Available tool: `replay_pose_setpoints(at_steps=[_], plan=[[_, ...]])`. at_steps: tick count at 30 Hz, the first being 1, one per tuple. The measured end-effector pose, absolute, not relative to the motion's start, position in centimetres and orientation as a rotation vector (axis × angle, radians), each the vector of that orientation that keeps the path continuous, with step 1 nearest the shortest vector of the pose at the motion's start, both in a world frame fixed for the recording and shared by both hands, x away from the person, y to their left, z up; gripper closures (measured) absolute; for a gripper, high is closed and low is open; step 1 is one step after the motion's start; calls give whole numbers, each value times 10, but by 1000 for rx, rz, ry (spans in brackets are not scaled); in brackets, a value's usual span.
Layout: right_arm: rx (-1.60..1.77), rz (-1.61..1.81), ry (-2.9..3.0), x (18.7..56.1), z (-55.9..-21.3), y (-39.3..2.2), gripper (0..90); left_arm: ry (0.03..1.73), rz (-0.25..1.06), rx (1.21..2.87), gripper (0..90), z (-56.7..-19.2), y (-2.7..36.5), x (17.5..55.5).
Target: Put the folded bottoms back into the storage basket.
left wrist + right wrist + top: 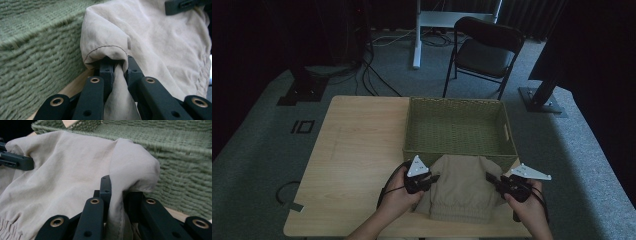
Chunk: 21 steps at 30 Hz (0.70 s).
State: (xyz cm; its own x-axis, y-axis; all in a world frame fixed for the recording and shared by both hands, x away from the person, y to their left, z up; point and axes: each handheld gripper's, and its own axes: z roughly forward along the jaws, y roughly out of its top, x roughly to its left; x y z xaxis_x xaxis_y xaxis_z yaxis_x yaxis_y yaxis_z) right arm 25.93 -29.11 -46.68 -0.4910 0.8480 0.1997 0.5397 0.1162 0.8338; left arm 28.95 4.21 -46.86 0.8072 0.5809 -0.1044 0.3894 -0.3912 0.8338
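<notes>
Nearest the person, 2 hands come in from the bottom edge of the high view, each holding 1 claw. The left claw (433, 178) is clamped on the left edge of a beige garment (460, 187), and the left gripper view shows a fold of that cloth (117, 75) pinched tight between the black jaws, with a stitched hem curling over the tips. The right claw (490, 178) is clamped on the garment's right edge; in the right gripper view the cloth (117, 202) runs down between its jaws and bulges over the top of them.

The garment hangs stretched between the 2 claws near the front edge of the wooden surface (357, 150), its gathered elastic band (at the bottom, towards the person) lying low and its upper part up against the front wall of the basket. Each gripper view also catches the tip of the other claw far off, gripping the opposite corner.

Just behind the garment stands a green woven basket (422, 107), rectangular, on the right half of the surface. Further back on the grey carpet stand a black folding chair (484, 52) and the white leg of a stand (417, 35).
</notes>
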Motion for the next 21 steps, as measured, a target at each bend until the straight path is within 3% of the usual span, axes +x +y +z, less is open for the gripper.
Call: replay_pose_setpoints(at_steps=[21], plan=[[1260, 1400, 2002, 272, -407, -290, 792, 666, 307, 1961, 814, -408, 50, 305]])
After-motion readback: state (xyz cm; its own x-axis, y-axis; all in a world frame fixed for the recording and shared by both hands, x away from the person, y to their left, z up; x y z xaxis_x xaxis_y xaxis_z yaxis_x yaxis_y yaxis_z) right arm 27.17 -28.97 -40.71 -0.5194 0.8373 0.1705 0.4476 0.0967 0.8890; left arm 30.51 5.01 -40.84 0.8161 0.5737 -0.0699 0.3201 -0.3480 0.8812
